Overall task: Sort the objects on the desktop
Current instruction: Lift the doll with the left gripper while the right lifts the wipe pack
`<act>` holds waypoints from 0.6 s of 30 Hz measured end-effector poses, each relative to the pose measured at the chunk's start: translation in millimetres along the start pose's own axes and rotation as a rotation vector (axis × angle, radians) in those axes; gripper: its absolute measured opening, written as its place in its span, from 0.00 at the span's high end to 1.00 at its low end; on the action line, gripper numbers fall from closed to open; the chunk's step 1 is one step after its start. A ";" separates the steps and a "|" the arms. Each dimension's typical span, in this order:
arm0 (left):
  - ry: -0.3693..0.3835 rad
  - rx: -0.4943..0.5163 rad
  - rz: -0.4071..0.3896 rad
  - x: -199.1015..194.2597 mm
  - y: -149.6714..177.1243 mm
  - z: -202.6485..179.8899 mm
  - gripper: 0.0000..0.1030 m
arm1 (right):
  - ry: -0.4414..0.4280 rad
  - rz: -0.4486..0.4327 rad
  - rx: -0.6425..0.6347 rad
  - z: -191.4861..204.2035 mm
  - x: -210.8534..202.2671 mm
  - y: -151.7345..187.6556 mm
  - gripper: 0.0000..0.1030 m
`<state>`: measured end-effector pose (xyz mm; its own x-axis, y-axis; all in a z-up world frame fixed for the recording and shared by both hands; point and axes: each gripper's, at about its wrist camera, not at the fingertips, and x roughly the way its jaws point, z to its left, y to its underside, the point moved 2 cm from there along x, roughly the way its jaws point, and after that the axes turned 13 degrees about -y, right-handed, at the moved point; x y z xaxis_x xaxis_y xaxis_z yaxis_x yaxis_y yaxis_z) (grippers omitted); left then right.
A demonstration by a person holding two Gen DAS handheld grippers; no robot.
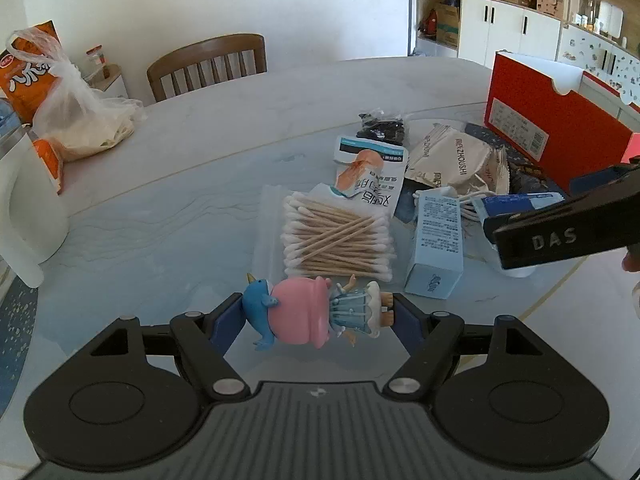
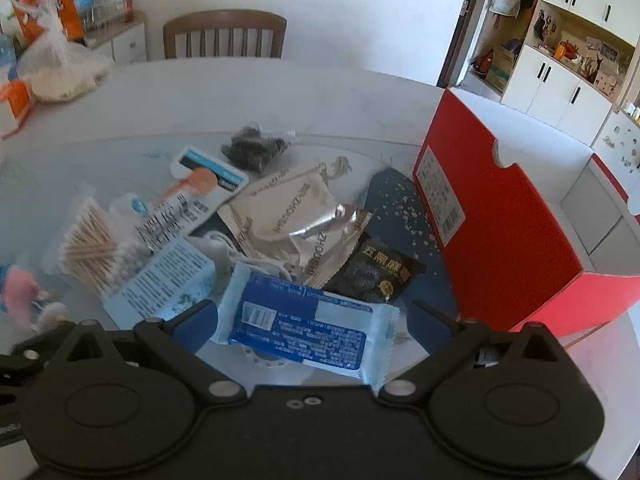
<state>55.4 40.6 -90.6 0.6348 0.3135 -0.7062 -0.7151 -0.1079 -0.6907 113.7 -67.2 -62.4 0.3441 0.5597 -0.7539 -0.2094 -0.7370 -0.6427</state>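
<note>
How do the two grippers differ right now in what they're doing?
The left gripper is shut on the figurine, gripped sideways at head and feet; the right gripper is open, its fingers either side of the blue wipes packet, not touching it. Both hover over the same table.

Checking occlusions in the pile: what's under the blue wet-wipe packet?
Under the blue wet-wipe packet a round white object pokes out; its identity is unclear. Anything else beneath is covered.
</note>
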 end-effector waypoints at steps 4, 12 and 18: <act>-0.004 -0.002 0.006 1.3 1.7 1.6 0.25 | -0.015 0.008 0.021 -1.0 6.7 1.3 0.00; -0.006 -0.009 0.015 3.1 2.8 3.3 0.25 | -0.060 0.002 0.048 -6.9 7.7 2.4 0.08; -0.006 -0.014 0.015 2.9 3.5 4.2 0.25 | -0.073 -0.014 0.071 -10.6 2.1 2.6 0.24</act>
<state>53.5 45.1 -94.4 0.6225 0.3170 -0.7155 -0.7201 -0.1260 -0.6823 123.6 -72.0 -64.2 0.2805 0.5974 -0.7513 -0.2704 -0.7018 -0.6590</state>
